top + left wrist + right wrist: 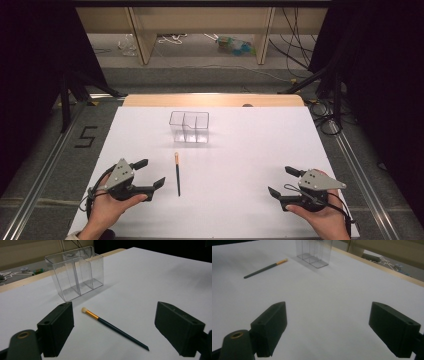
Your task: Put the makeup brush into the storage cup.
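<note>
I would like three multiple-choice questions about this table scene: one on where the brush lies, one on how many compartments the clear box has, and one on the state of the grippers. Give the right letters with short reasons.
1. Where does the brush lie?
A. inside the clear organizer
B. flat on the white table, in front of the organizer
C. between the right gripper's jaws

2. How many compartments does the clear organizer show?
A. one
B. three
C. six

3. How do the left gripper and right gripper stand?
A. both open and holding nothing
B. both shut on the brush
C. left shut, right open

Answers:
1 B: it rests on the table, apart from the box.
2 B: the dividers make three sections.
3 A: nothing is between either pair of jaws.
</note>
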Demonstrator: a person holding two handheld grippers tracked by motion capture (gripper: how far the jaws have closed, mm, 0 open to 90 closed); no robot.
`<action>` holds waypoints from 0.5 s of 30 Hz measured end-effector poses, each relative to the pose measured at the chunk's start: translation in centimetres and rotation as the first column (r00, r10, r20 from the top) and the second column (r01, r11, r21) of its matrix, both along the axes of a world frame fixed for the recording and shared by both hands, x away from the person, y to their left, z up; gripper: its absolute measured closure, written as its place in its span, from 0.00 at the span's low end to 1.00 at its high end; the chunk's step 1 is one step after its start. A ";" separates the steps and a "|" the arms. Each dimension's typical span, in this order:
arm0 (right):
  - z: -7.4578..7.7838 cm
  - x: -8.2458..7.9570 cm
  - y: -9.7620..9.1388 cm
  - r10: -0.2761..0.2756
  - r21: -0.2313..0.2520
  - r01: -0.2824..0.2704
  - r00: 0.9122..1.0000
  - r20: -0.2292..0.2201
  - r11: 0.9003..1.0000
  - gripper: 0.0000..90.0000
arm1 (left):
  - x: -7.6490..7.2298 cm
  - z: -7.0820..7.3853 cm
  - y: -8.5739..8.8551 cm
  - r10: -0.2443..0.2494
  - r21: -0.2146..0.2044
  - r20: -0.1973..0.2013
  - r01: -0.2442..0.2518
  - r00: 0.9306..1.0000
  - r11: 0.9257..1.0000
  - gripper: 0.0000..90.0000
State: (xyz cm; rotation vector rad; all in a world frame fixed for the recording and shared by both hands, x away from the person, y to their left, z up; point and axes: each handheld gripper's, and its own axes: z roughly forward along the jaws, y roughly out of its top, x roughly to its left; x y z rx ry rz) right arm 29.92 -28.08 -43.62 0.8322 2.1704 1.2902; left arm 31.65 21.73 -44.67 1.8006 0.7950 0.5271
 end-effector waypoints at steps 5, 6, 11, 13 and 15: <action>0.0 -0.1 0.1 0.001 -0.007 -0.001 1.000 -0.014 1.000 0.18 | 0.0 0.0 -0.1 -0.002 0.005 -0.006 0.002 1.000 1.000 0.17; 0.0 -0.1 0.1 0.002 -0.006 -0.002 1.000 -0.019 1.000 0.18 | 0.0 -0.1 -0.2 0.006 0.010 -0.022 -0.006 1.000 1.000 0.17; 0.1 -0.2 0.1 0.002 -0.011 -0.002 1.000 -0.018 1.000 0.18 | 0.0 -0.2 -0.7 0.003 0.018 -0.043 -0.002 0.999 1.000 0.17; 0.0 -0.1 0.2 -0.001 -0.007 0.001 1.000 -0.003 1.000 0.18 | 0.2 -0.2 -0.9 0.005 0.013 -0.049 -0.004 0.999 1.000 0.18; 0.0 -0.1 0.2 -0.001 -0.007 0.001 1.000 0.000 1.000 0.18 | 0.3 -0.2 -1.3 0.002 0.023 -0.061 -0.001 0.998 1.000 0.18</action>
